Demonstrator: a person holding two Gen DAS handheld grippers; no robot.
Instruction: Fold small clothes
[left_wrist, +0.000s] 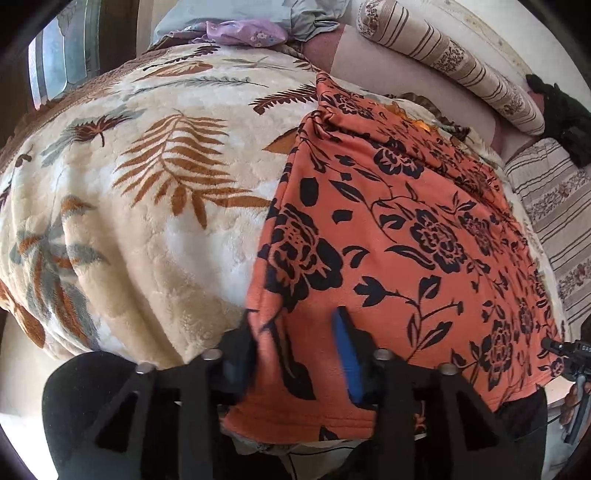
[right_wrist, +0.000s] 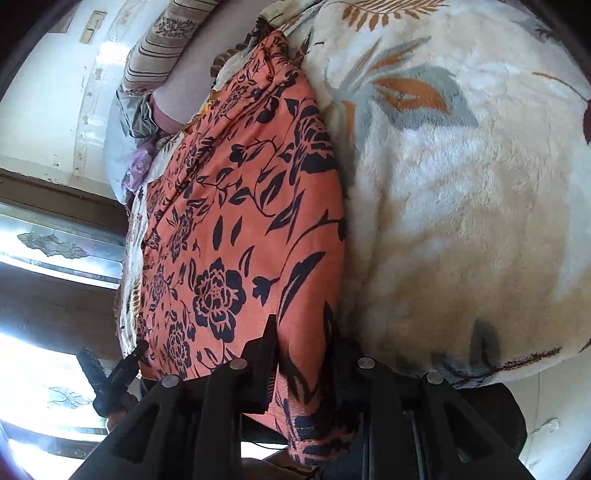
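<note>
On the left of the left wrist view, a cream blanket (left_wrist: 147, 206) with brown and grey leaf prints covers the bed. Just right of it, an orange cloth (left_wrist: 406, 240) with a black flower pattern lies spread flat on that blanket, its near edge hanging over the side of the bed. The left gripper (left_wrist: 295, 354) sits at this near edge, close to the cloth's left corner, and its jaws are closed on the fabric, with a fold bunched between the black finger and the blue pad (left_wrist: 347, 362). Beyond the cloth, a striped bolster (left_wrist: 454, 62) leans along the wall, and a heap of pale blue and lilac clothes (left_wrist: 240, 26) lies at the far end of the bed. At the far right edge, the right gripper (left_wrist: 569, 358) shows only in part.

From the right wrist view, a door with patterned glass (right_wrist: 55, 240) stands at the left. The orange cloth (right_wrist: 236, 206) runs up the middle, with the blanket (right_wrist: 461, 184) to its right. The right gripper (right_wrist: 303, 354) holds the cloth's near edge, its jaws pinched shut on the fabric.
</note>
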